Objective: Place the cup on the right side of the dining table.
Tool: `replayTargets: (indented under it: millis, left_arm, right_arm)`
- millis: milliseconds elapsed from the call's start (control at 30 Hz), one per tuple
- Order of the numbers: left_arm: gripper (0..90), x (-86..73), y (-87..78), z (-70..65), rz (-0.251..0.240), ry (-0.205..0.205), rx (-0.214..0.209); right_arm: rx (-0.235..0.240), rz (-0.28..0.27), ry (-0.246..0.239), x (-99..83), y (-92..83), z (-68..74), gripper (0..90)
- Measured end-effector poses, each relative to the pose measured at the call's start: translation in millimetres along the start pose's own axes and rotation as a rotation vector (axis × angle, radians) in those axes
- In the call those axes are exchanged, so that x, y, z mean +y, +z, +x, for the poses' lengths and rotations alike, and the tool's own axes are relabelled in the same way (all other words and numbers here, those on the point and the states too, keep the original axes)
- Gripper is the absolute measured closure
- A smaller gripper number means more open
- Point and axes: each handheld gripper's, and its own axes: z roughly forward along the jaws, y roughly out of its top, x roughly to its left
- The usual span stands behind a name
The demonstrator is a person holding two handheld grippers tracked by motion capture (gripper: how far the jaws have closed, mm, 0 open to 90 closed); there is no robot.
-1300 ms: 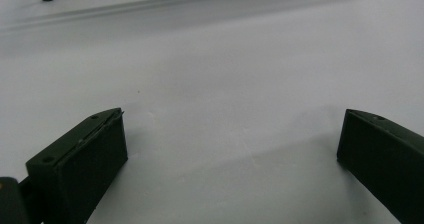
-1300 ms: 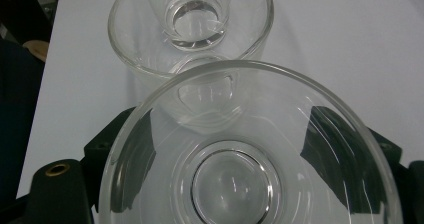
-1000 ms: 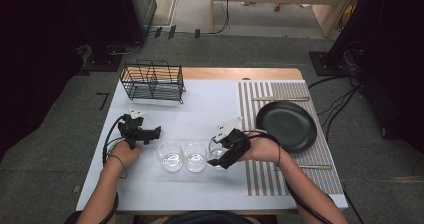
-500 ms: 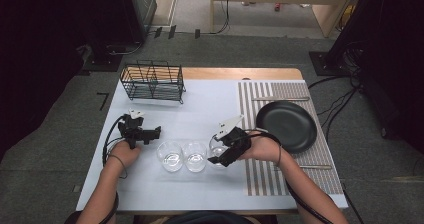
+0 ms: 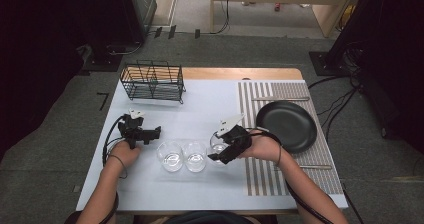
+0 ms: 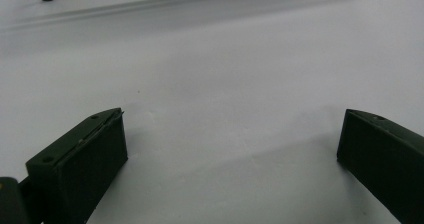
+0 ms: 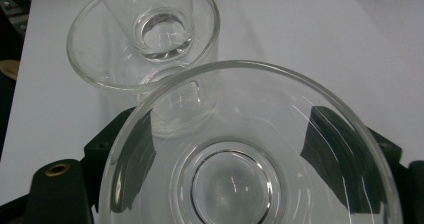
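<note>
Three clear glass cups stand in a row near the table's front. My right gripper is shut on the rightmost glass. In the right gripper view its jaws press that glass from both sides, and the middle glass stands just beyond it. The middle glass and the left glass are free. Left of the row, my left gripper is open. In the left gripper view it has bare white table between its jaws.
A black wire rack stands at the back left of the white table. On the striped mat at the right lies a black plate, with a thin utensil behind it and another in front.
My right gripper has shifted slightly left with the glass. The left gripper has stayed where it was.
</note>
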Motion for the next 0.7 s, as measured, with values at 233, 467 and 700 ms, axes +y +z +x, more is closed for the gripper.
replayTargets:
  millis: [233,467,700]
  left_arm:
    - [0.0,0.0,0.0,0.0,0.000,0.000,0.000]
    - [0.0,0.0,0.0,0.0,0.000,0.000,0.000]
    - [0.0,0.0,0.0,0.0,0.000,0.000,0.000]
  right_arm:
    - [-0.014,-0.007,0.008,0.2,-0.4,-1.4,19.2]
    - [-0.033,-0.016,0.021,1.0,-1.0,-3.3,19.2]
    - [-0.051,-0.017,0.033,1.3,-0.6,-4.9,19.2]
